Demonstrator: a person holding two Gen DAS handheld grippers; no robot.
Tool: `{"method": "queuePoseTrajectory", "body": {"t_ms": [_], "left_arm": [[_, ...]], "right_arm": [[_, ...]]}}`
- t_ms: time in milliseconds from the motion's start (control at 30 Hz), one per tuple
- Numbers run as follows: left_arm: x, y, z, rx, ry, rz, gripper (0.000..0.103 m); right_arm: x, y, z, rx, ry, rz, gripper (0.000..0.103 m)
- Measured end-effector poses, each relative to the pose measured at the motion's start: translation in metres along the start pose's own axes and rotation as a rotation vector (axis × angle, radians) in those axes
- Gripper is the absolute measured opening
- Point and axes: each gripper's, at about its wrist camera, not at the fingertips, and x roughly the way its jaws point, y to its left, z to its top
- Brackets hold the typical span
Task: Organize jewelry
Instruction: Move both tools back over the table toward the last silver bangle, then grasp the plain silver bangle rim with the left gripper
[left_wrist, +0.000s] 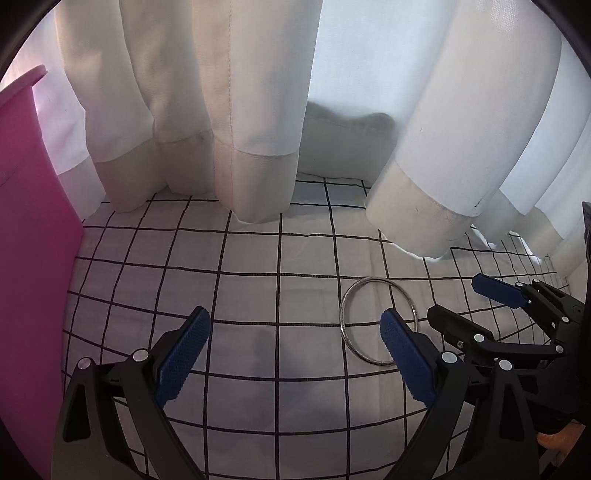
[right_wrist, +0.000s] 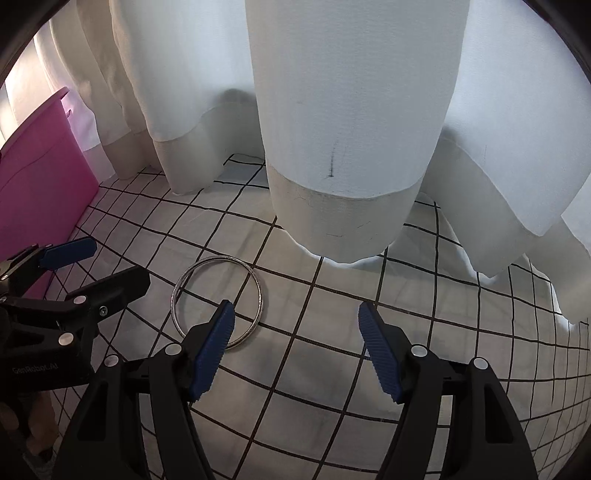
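A thin silver bangle (left_wrist: 344, 314) lies flat on the white cloth with a black grid (left_wrist: 258, 258). My left gripper (left_wrist: 294, 314) is open and empty; its right finger covers the bangle's near right edge in the left wrist view. My right gripper (right_wrist: 295, 307) is also open and empty, just right of the bangle (right_wrist: 177, 295), with its left finger in front of the ring's near rim. Each gripper shows in the other's view: the right gripper (left_wrist: 454, 295) at the right edge, the left gripper (right_wrist: 120, 258) at the left edge. The bangle sits between the two.
A pink box (left_wrist: 33, 221) stands at the left, also seen as the pink box (right_wrist: 40, 177) in the right wrist view. White curtains (left_wrist: 258, 110) hang down onto the cloth at the back. The checked cloth (right_wrist: 332, 350) stretches to the right and front.
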Motion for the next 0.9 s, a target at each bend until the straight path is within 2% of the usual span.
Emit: {"method": "queuePoseTrajectory", "body": {"t_ms": [167, 300, 433, 500, 567, 600, 633, 667, 700, 733, 767, 900], "left_arm": [[0.021, -0.002, 0.000, 0.058, -0.001, -0.007, 0.091], [0.037, 0.000, -0.001, 0.059, 0.030, -0.029, 0.092], [0.041, -0.009, -0.004, 0.106, -0.004, 0.024, 0.092], [0.041, -0.011, -0.006, 0.114, -0.012, 0.035, 0.090], [0.038, -0.015, -0.006, 0.139, -0.020, 0.022, 0.073], [0.037, -0.021, -0.006, 0.160, -0.020, 0.007, 0.057], [0.035, -0.025, -0.007, 0.181, -0.016, -0.009, 0.040], [0.034, -0.030, -0.008, 0.202, -0.014, -0.022, 0.032], [0.033, -0.034, -0.010, 0.219, -0.012, -0.037, 0.017], [0.032, -0.036, -0.011, 0.221, -0.010, -0.056, 0.008], [0.032, -0.032, -0.010, 0.194, -0.007, -0.066, 0.006], [0.029, -0.021, -0.013, 0.161, 0.003, -0.112, 0.005]], "right_arm": [[0.023, 0.005, -0.002, -0.053, 0.034, -0.015, 0.067], [0.021, 0.010, -0.010, -0.109, -0.038, -0.045, 0.069], [0.017, 0.017, -0.016, -0.173, -0.090, -0.080, 0.072], [0.017, 0.017, -0.017, -0.179, -0.094, -0.070, 0.072], [0.017, 0.017, -0.017, -0.168, -0.090, -0.061, 0.070], [0.017, 0.021, -0.017, -0.173, -0.089, -0.036, 0.058], [0.016, 0.027, -0.019, -0.188, -0.091, -0.019, 0.041], [0.016, 0.034, -0.020, -0.214, -0.096, -0.024, 0.033], [0.016, 0.044, -0.021, -0.249, -0.096, -0.027, 0.014], [0.016, 0.050, -0.023, -0.260, -0.098, -0.043, 0.007], [0.016, 0.051, -0.023, -0.252, -0.097, -0.050, 0.007], [0.016, 0.040, -0.021, -0.170, -0.096, 0.010, 0.005]]}}
